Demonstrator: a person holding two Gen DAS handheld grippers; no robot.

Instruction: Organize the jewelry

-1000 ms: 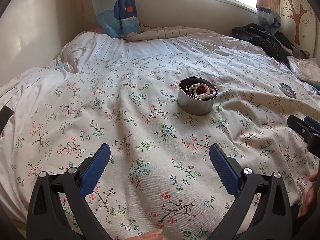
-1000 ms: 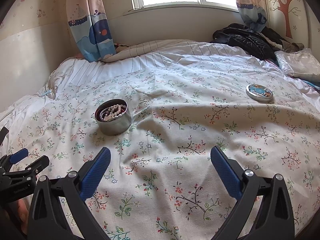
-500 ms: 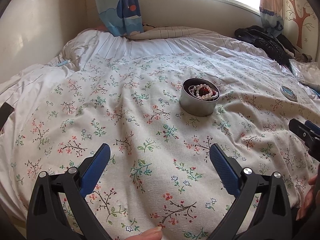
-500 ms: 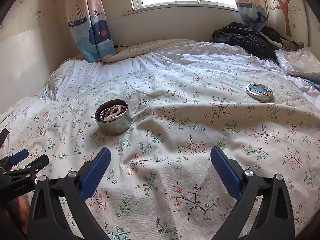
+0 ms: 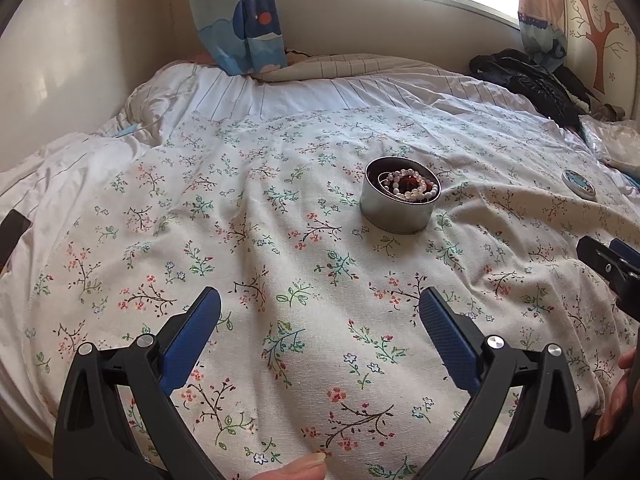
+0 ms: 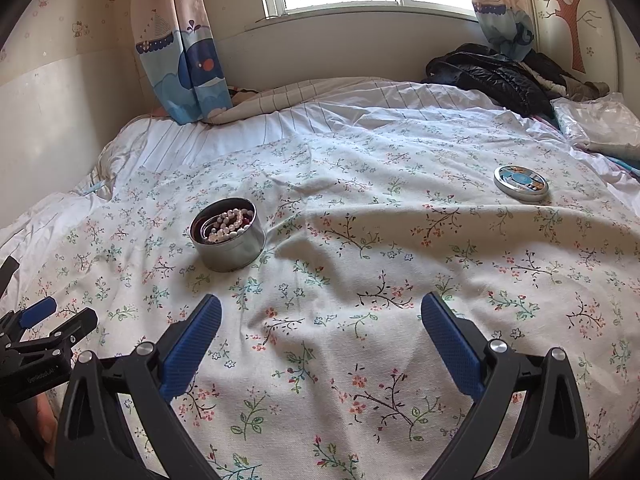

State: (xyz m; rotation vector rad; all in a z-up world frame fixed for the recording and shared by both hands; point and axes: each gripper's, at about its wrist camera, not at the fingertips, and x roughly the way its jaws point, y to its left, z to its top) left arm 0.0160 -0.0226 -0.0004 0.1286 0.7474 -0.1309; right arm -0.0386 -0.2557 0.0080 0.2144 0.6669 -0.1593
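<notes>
A: On the flowered bedspread (image 5: 280,240), what does the left camera give you that the right one misses?

B: It shows the round metal tin (image 5: 398,210) closer and nearly straight ahead, open side up, with the pearl bead bracelets (image 5: 412,188) coiled inside around something dark red. The right gripper (image 5: 608,264) pokes in at the edge, only partly in frame. A fingertip shows at the bottom.

A: And the right camera?

B: There the tin (image 6: 229,240) sits off to the left, and the tin lid (image 6: 520,183) lies flat, printed face up, well apart from it on the far right. In the left view the lid (image 5: 579,185) is only a sliver near the border. The left gripper (image 6: 44,324) also shows low on the left.

A: Which way does the tin point?

B: Upright, mouth to the ceiling; being round, it has no long axis to speak of.

A: The claws?

B: The left gripper (image 5: 320,316) hovers over bare cloth with its blue pads spread wide, holding nothing. The right gripper (image 6: 320,316) is likewise wide apart and holding nothing.

A: Anything around or in the way?

B: A black jacket (image 6: 492,76) and a plastic bag (image 6: 600,124) lie at the far right, a whale curtain (image 6: 184,60) hangs by the wall. Only wrinkled cloth lies between the pads and the tin
</notes>
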